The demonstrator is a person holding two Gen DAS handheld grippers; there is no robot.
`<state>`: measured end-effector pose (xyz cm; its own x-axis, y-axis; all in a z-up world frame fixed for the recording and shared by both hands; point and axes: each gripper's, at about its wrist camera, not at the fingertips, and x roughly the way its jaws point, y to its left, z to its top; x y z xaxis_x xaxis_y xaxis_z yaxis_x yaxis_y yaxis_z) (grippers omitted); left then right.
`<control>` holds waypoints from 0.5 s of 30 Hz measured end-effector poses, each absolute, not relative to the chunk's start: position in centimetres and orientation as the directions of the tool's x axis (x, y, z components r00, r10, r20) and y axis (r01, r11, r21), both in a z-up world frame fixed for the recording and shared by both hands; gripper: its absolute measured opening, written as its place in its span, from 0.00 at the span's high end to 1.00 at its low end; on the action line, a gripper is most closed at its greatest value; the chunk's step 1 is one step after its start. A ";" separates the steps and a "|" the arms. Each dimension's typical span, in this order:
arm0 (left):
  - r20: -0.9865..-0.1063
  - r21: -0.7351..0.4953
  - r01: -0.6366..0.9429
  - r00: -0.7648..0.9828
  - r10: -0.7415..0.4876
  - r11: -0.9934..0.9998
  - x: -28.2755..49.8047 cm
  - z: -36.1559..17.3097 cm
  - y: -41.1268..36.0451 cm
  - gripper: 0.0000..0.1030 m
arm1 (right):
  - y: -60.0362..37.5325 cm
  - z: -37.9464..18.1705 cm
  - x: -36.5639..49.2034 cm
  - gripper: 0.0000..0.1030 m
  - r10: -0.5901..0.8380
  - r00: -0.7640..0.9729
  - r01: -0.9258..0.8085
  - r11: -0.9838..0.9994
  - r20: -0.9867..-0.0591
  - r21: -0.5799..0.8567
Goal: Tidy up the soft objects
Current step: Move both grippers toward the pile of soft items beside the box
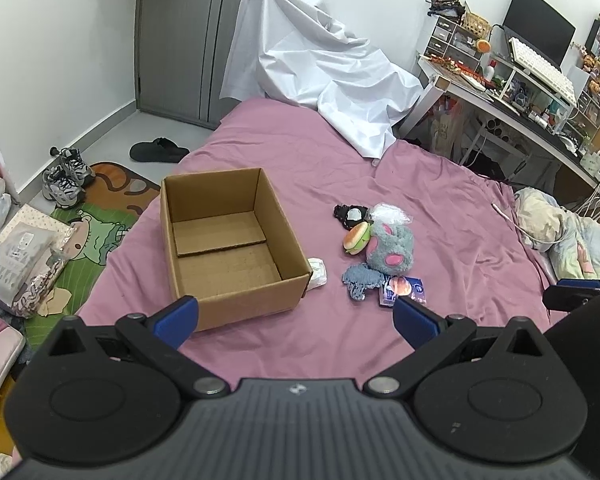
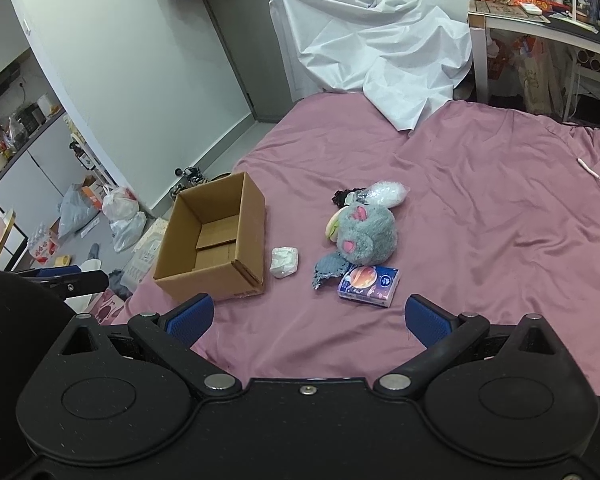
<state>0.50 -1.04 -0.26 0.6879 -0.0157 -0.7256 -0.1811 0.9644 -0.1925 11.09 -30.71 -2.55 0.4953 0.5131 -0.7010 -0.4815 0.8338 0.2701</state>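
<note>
On the pink bedsheet [image 2: 480, 208] the open cardboard box [image 1: 228, 240] holds nothing but its own loose bottom flap, with a white wad [image 2: 284, 262] just beside it and, farther off, the grey plush toy [image 2: 366, 236] piled with a burger toy [image 1: 356, 238], tissue pack [image 2: 370, 285] and knitted cloth [image 1: 360, 278], while the left gripper [image 1: 296, 320] and right gripper [image 2: 306, 318] both hover spread wide, pinching nothing.

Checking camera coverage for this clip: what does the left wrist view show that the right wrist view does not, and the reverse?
Left wrist only: a computer desk with a black monitor, grey sneakers and a black slipper on the floor.

Right wrist only: a kitchen counter at the left and white plastic bags on the floor.

Both: the open brown cardboard box, empty inside, the grey plush toy with pink patches, the blue tissue pack, the white crumpled wad and the draped white sheet, all on the pink bedsheet. Each tool is open.
</note>
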 end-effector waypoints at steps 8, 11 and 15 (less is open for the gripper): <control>-0.709 -0.186 -0.182 0.705 -0.003 0.966 -0.2 0.5 -0.7 0.00 | -31.2 -2.4 11.0 0.00 0.507 0.513 -0.470 0.841 -0.693 0.267; -0.708 -0.186 -0.182 0.706 -0.003 0.966 -0.2 0.6 -0.8 0.00 | -31.3 -2.3 10.9 0.00 0.505 0.519 -0.468 0.843 -0.690 0.265; -0.706 -0.180 -0.173 0.708 -0.005 0.968 -0.3 0.6 -0.8 0.00 | -31.5 -2.2 10.8 0.00 0.503 0.525 -0.464 0.845 -0.687 0.265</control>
